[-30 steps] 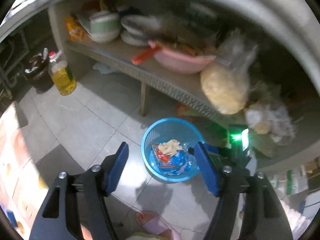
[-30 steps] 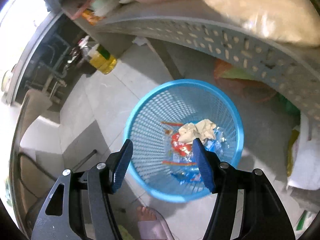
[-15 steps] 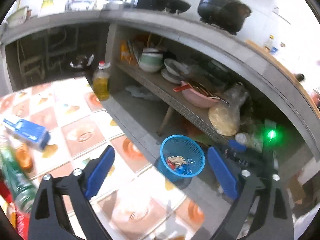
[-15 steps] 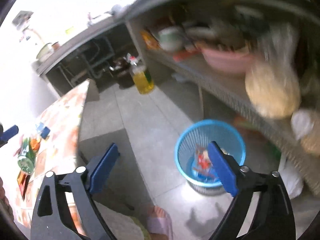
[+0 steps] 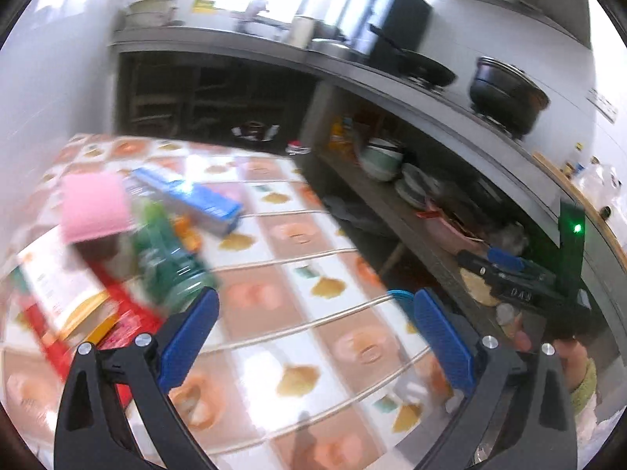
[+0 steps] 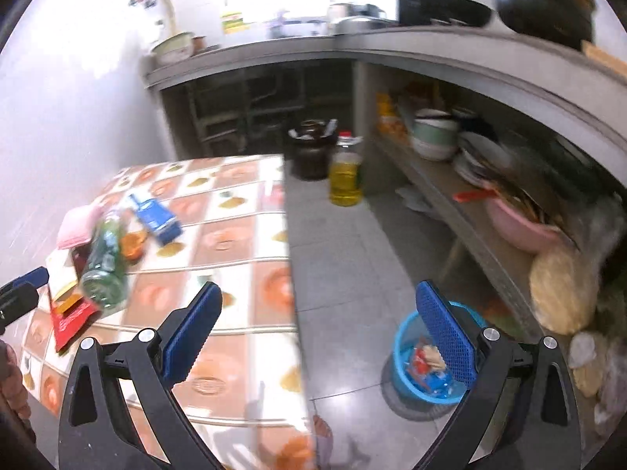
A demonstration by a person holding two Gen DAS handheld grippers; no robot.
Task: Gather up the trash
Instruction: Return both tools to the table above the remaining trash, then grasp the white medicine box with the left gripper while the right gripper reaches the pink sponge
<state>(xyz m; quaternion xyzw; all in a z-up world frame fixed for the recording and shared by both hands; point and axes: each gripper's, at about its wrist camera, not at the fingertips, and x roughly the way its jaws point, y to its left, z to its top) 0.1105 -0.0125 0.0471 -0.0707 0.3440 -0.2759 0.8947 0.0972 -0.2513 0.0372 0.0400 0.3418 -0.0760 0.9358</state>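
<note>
Trash waits at the table's far left: a pink sponge (image 6: 76, 221), a green bottle (image 6: 104, 264) lying on its side, red wrappers (image 6: 70, 319) and a blue box (image 6: 156, 219), bunched together, so I judge them the next pick. My left gripper (image 5: 309, 337) and right gripper (image 6: 317, 329) both stand wide apart with nothing between the jaws, ready to take something. Right, on the floor under the shelf, the blue bin (image 6: 403, 376) already holds scraps.
</note>
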